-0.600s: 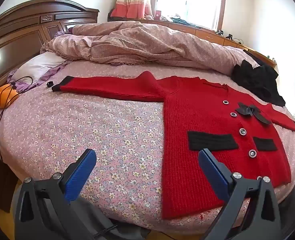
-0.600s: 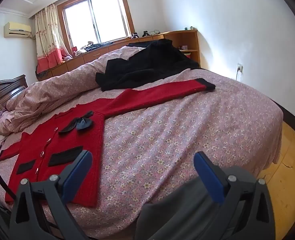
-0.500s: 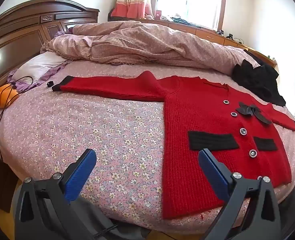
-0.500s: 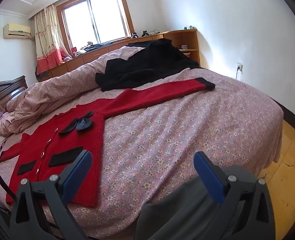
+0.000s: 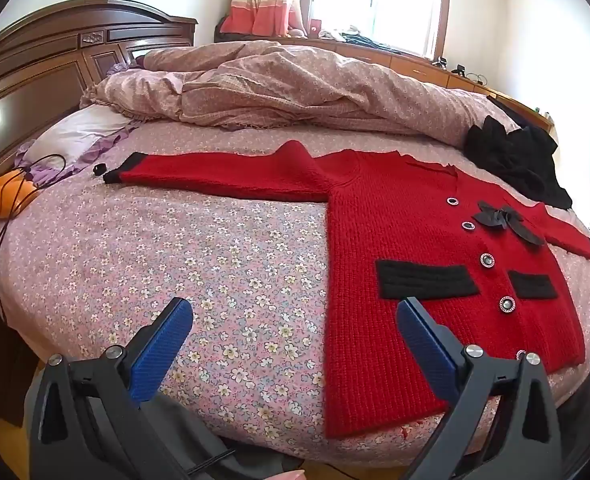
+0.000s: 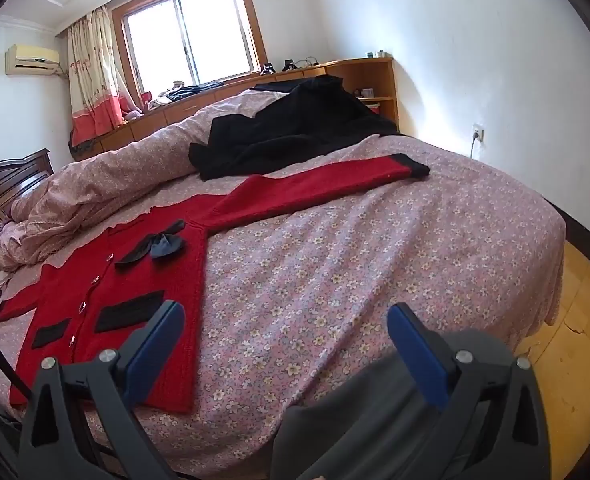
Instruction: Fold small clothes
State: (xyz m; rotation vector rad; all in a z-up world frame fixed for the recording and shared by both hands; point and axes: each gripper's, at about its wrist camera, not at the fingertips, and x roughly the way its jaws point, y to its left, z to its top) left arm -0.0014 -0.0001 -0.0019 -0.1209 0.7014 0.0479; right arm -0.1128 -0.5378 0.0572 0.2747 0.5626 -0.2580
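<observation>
Evidently, I hold both hand-held grippers, left (image 5: 293, 330) and right (image 6: 285, 330), wide open and empty; cardigan (image 5: 415, 240) lies spread flat on bed (image 5: 215, 260), ready for folding.

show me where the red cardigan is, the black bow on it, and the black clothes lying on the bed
red cardigan (image 5: 395, 232): left wrist view, on the knitted front panel.
black bow (image 6: 163, 245): right wrist view, on the bow's knot.
black clothes (image 6: 295, 132): right wrist view, middle of the dark heap.
</observation>
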